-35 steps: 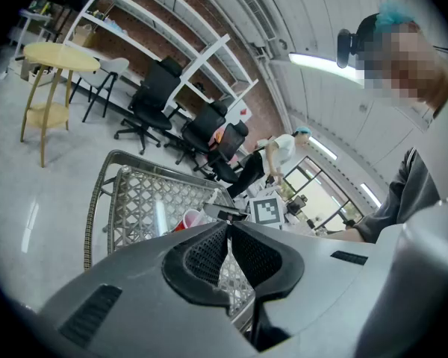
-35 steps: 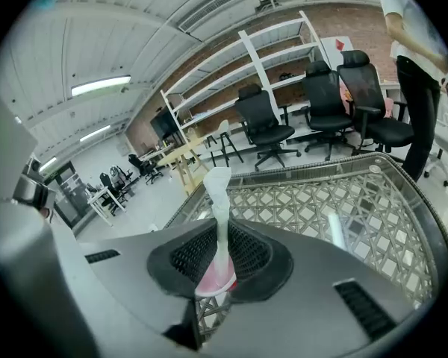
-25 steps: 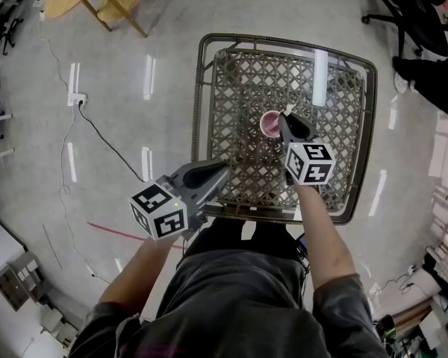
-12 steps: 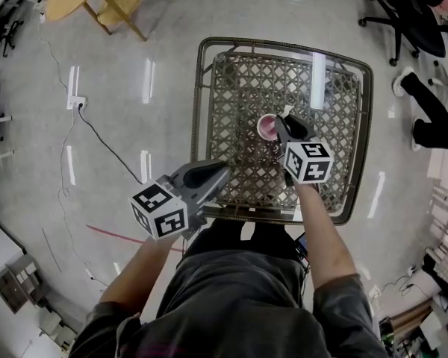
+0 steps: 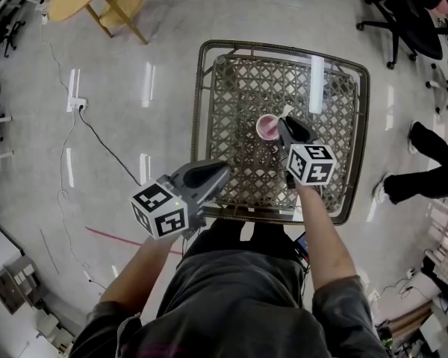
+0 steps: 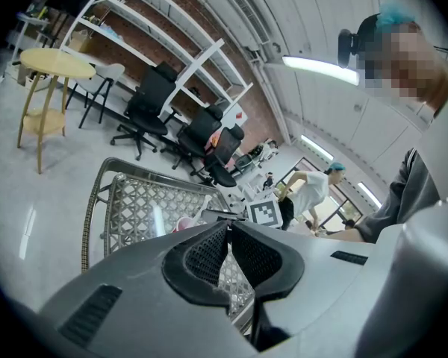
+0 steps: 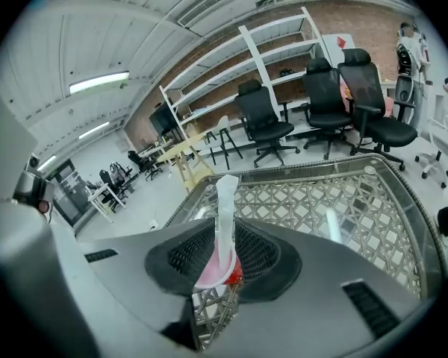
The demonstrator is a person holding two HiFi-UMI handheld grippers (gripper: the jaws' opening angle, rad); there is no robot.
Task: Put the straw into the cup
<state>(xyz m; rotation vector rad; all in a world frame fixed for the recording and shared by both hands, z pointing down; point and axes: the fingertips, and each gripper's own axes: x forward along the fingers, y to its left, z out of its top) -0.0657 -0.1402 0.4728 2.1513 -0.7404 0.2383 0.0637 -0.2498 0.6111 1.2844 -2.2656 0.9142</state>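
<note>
Bystander's legs (image 5: 425, 181) now further down R edge of head view, level w/ wicker table's (image 5: 366, 125) near corner.

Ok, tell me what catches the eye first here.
A wicker table with a lattice top fills the middle of the head view, with a pink cup at its centre. The right tool is shut on a white straw, held upright right beside that cup. The left tool hangs shut and empty by the table's near-left corner.
</note>
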